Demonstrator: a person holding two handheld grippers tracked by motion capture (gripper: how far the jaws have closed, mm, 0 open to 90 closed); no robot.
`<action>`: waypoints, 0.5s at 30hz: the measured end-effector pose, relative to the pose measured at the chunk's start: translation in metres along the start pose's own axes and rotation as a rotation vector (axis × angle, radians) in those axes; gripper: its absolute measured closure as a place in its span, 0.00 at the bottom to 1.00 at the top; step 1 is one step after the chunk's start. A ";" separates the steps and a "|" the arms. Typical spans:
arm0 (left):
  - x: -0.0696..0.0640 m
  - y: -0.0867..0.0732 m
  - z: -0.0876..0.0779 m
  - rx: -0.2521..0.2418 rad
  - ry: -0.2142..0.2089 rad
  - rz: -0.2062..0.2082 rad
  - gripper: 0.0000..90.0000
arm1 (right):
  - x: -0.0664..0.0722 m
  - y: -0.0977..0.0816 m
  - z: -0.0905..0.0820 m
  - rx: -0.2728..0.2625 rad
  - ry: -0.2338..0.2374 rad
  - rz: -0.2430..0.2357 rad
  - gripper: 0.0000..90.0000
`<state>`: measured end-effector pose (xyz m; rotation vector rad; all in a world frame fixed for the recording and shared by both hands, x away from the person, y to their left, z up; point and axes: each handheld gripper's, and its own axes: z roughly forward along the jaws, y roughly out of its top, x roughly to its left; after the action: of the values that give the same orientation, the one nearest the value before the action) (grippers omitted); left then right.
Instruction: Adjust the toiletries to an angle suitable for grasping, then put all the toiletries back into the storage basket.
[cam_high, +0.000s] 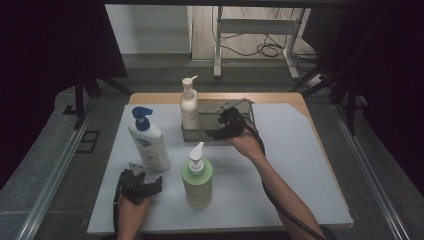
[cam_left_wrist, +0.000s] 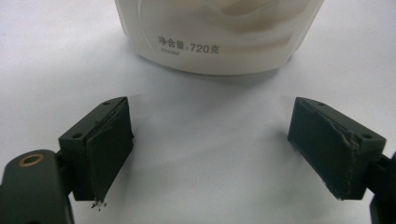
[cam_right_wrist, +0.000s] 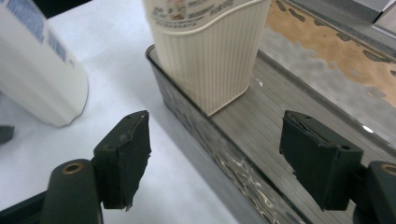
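A cream pump bottle (cam_high: 189, 107) stands upright in the left end of a grey tray (cam_high: 246, 106) at the back of the white mat. My right gripper (cam_high: 218, 131) hovers over the tray's near wall, just right of that bottle. In the right gripper view its jaws (cam_right_wrist: 215, 158) are open and empty, with the cream bottle (cam_right_wrist: 210, 60) ahead on the tray floor (cam_right_wrist: 261, 121). My left gripper (cam_high: 156, 183) rests low at the front left, open, facing the base of a white bottle (cam_left_wrist: 219, 37) with a blue pump (cam_high: 141, 119). Nothing is between its pads (cam_left_wrist: 109, 154).
A green bottle with a white pump (cam_high: 197, 180) stands at the front centre, right of my left gripper. The white bottle (cam_right_wrist: 37, 70) stands left of the tray. The mat (cam_high: 300, 165) is bare on the right. A wooden table edge (cam_high: 280, 97) runs behind the tray.
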<state>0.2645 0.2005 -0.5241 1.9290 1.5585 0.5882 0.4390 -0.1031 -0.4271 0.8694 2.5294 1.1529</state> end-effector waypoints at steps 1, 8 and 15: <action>0.000 0.000 0.000 -0.001 0.000 0.000 0.15 | 0.001 0.000 -0.001 0.001 0.000 -0.008 0.26; 0.000 0.000 0.000 0.000 0.000 -0.001 0.15 | 0.011 -0.001 -0.011 0.000 0.004 -0.048 0.23; 0.000 0.000 0.000 0.000 0.000 -0.001 0.15 | 0.016 -0.004 -0.019 -0.003 0.006 -0.072 0.20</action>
<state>0.2645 0.2005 -0.5241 1.9281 1.5589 0.5875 0.4159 -0.1074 -0.4168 0.7691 2.5416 1.1386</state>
